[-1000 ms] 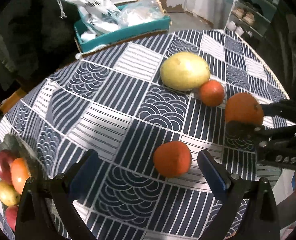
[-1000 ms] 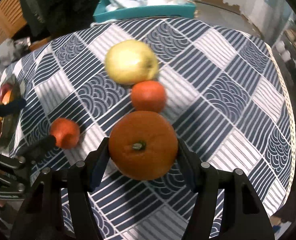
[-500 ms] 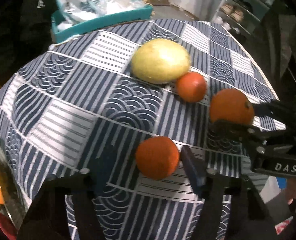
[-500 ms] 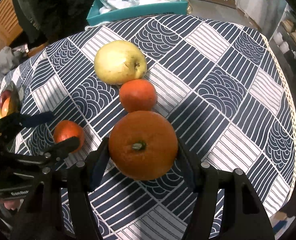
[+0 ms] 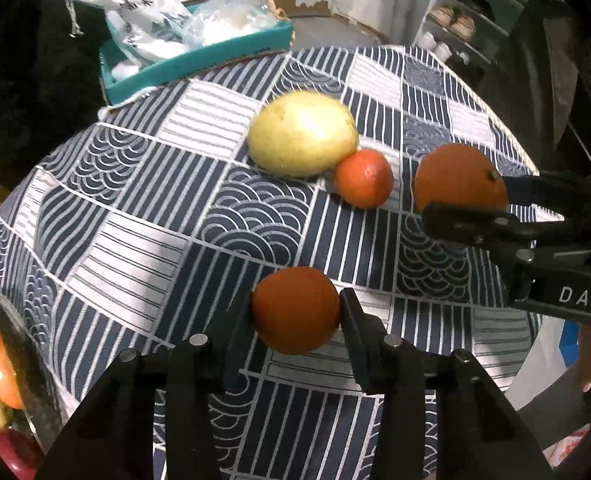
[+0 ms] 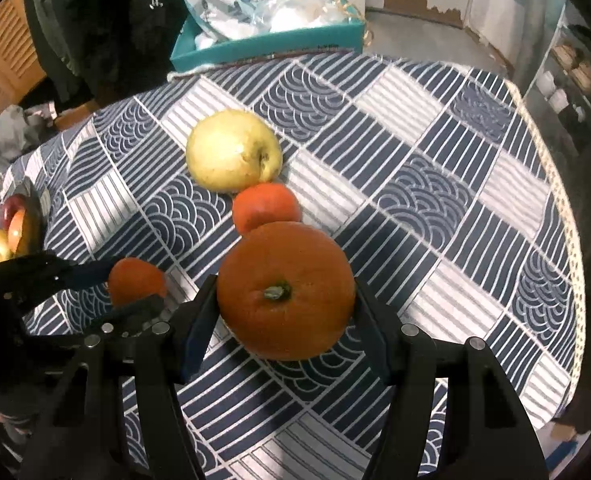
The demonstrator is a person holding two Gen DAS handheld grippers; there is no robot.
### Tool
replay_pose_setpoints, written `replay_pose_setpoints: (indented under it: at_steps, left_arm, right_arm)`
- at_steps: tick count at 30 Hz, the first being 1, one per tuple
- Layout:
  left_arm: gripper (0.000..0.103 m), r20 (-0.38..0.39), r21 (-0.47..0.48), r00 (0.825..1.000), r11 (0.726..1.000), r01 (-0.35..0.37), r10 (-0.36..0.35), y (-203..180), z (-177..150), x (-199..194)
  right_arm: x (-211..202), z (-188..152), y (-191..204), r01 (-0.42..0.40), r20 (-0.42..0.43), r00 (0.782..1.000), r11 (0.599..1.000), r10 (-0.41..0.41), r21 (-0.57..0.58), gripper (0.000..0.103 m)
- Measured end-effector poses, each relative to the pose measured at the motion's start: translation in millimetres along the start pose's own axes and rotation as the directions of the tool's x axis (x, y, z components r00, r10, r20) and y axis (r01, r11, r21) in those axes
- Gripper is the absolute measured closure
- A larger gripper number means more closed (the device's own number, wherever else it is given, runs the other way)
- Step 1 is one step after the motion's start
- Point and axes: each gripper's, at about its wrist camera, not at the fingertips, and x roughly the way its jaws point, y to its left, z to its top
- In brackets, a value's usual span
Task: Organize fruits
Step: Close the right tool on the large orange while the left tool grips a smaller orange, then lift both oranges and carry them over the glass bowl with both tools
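"DAS" legible on right gripper (image 5: 465,200) body. Right gripper pinching large orange (image 6: 285,292) between both fingers, stem end facing camera; left gripper (image 5: 295,312) clamped on small orange (image 5: 295,310), no readable long axis. Beyond fingertips: third orange (image 6: 265,208) touching yellow fruit (image 6: 233,150) on patterned tablecloth (image 6: 435,184).

Tablecloth (image 5: 167,200): printed cloth, matt. Big orange (image 6: 285,296): dimpled, slight gloss. Fingers (image 6: 371,340): matt black plastic. Bags (image 5: 147,16): crinkly plastic.

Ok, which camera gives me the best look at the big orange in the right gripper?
The right wrist view: the big orange fills the centre, stem end up, with the right gripper closed against both its sides. The left wrist view shows the same orange smaller, from the side, its lower edge hidden behind a finger.
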Motion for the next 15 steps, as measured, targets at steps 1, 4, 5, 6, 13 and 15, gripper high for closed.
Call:
replay_pose_setpoints:
  at_steps: [1, 4, 5, 6, 13, 15]
  left_arm:
    - [0.058, 0.009, -0.006, 1.000, 1.000, -0.002, 0.002, 1, 2, -5]
    - [0.058, 0.040, -0.017, 0.999, 1.000, -0.007, 0.008, 1, 5, -19]
    - [0.058, 0.048, -0.017, 0.999, 1.000, -0.010, 0.011, 0, 5, -23]
    - [0.058, 0.063, -0.015, 0.998, 1.000, -0.016, 0.017, -1, 6, -30]
    - [0.059, 0.134, 0.008, 0.990, 0.999, -0.032, 0.030, -7, 8, -64]
    - [0.059, 0.151, 0.008, 0.988, 0.999, -0.031, 0.029, -7, 8, -74]
  right_arm:
    - [-3, 1, 1, 0.002, 0.010, 1.000, 1.000, -0.002, -0.004, 0.039]
    - [-15, 5, 5, 0.006, 0.044, 0.999, 1.000, -0.005, -0.016, 0.039]
    - [-18, 6, 6, 0.005, 0.051, 0.999, 1.000, -0.004, -0.020, 0.039]
    - [-21, 7, 8, 0.003, 0.062, 0.998, 1.000, -0.002, -0.023, 0.039]
    - [-48, 14, 16, -0.012, 0.130, 0.991, 0.999, 0.017, -0.041, 0.039]
    - [-56, 17, 19, -0.016, 0.150, 0.988, 0.999, 0.023, -0.047, 0.039]
